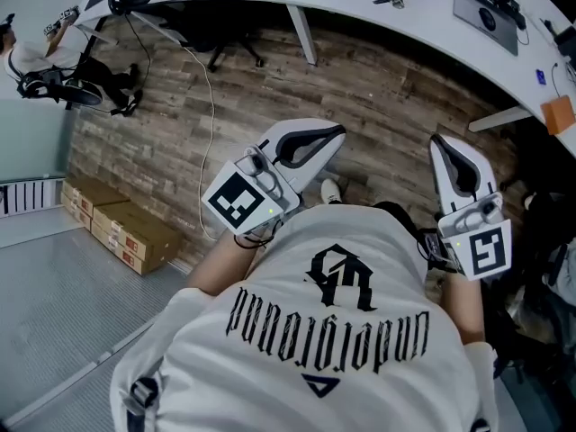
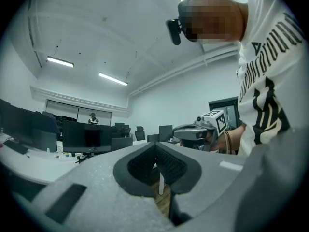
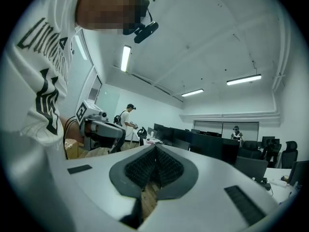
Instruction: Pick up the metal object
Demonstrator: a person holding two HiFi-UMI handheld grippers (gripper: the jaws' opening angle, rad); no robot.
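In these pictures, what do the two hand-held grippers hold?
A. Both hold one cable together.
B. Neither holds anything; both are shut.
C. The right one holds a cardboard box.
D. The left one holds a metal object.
B: the jaws of the left hand-held gripper and of the right hand-held gripper meet in their own views, with nothing between them.

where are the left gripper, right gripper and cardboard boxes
left gripper (image 1: pixel 337 134), head view, at its closed jaw tips
right gripper (image 1: pixel 437 140), head view, at its closed jaw tips
cardboard boxes (image 1: pixel 135 230), head view, top of the nearest box
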